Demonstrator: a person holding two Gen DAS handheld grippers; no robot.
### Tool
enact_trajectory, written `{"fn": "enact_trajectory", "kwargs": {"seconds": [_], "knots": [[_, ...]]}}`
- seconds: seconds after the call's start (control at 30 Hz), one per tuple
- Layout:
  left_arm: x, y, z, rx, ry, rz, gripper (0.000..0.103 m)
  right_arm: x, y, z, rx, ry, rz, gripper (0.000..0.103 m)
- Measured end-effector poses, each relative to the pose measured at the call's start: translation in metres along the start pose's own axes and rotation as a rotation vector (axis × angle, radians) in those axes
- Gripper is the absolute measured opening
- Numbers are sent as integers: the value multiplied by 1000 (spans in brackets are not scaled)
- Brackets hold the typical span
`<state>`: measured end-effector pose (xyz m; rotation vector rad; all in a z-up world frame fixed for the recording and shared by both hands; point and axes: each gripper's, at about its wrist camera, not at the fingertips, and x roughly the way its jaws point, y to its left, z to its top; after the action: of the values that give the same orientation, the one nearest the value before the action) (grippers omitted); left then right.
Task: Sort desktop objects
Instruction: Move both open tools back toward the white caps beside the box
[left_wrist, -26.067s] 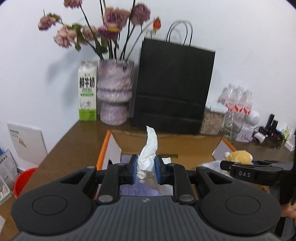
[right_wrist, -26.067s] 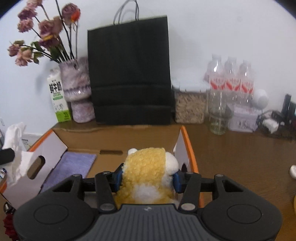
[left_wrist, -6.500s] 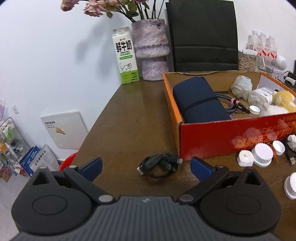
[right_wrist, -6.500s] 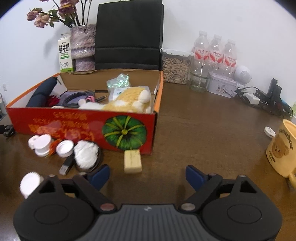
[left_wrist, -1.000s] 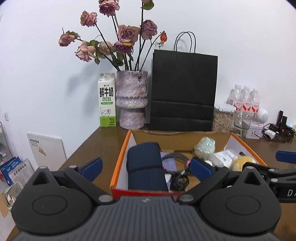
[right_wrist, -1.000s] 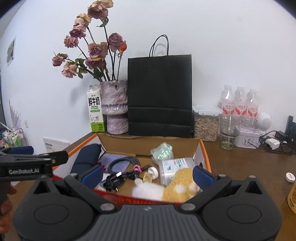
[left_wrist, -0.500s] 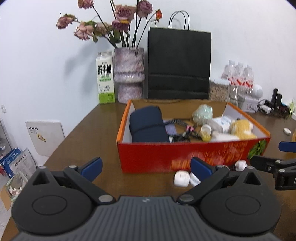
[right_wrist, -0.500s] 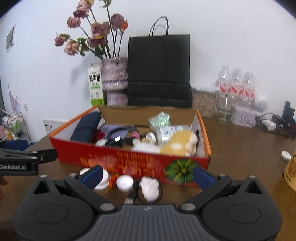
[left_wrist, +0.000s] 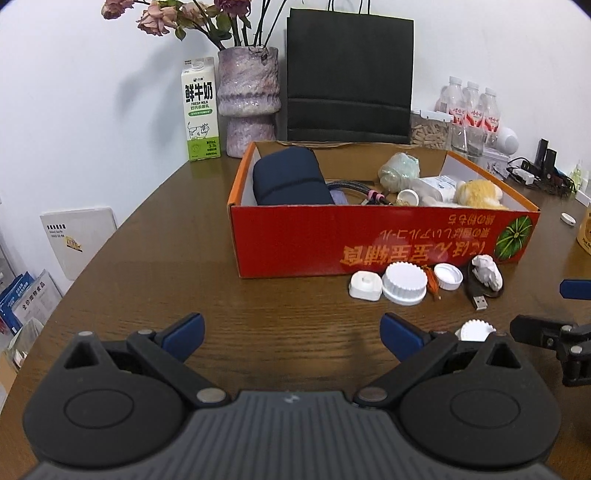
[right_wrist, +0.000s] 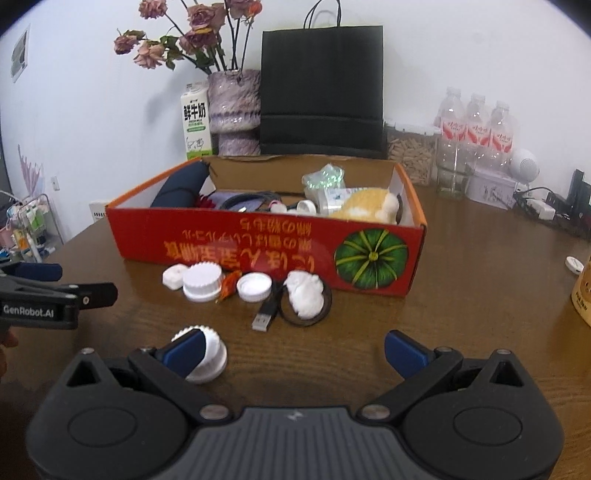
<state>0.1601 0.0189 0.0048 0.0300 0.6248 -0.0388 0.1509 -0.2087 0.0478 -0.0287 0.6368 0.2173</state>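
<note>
Two grippers, both spread wide and empty above the brown table (left_wrist: 155, 236): left gripper (left_wrist: 291, 334) facing bare wood, right gripper (right_wrist: 293, 349) with a white ribbed cap (right_wrist: 208, 356) just behind its left fingertip. Red cardboard box (left_wrist: 380, 242) farther back, loaded with a navy pouch (left_wrist: 290, 177), a coiled cable (left_wrist: 351, 186), a yellow plush toy (left_wrist: 478, 192) and a wrapped bundle (left_wrist: 400, 170). Loose before the box's front wall: white caps (right_wrist: 203, 282), an orange scrap (right_wrist: 229, 284), a USB plug (right_wrist: 265, 315) and crumpled tissue (right_wrist: 304, 295) on a dark ring. Milk carton (left_wrist: 199, 110), vase (left_wrist: 248, 99) and black bag (left_wrist: 349, 74) along the wall.
</note>
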Motion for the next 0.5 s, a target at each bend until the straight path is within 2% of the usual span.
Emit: {"fn": "enact_trajectory", "kwargs": {"seconds": [0.5], "knots": [[3,6,-13,-2,28,-28,103,17,24,-4,-49,49,51,102]]}}
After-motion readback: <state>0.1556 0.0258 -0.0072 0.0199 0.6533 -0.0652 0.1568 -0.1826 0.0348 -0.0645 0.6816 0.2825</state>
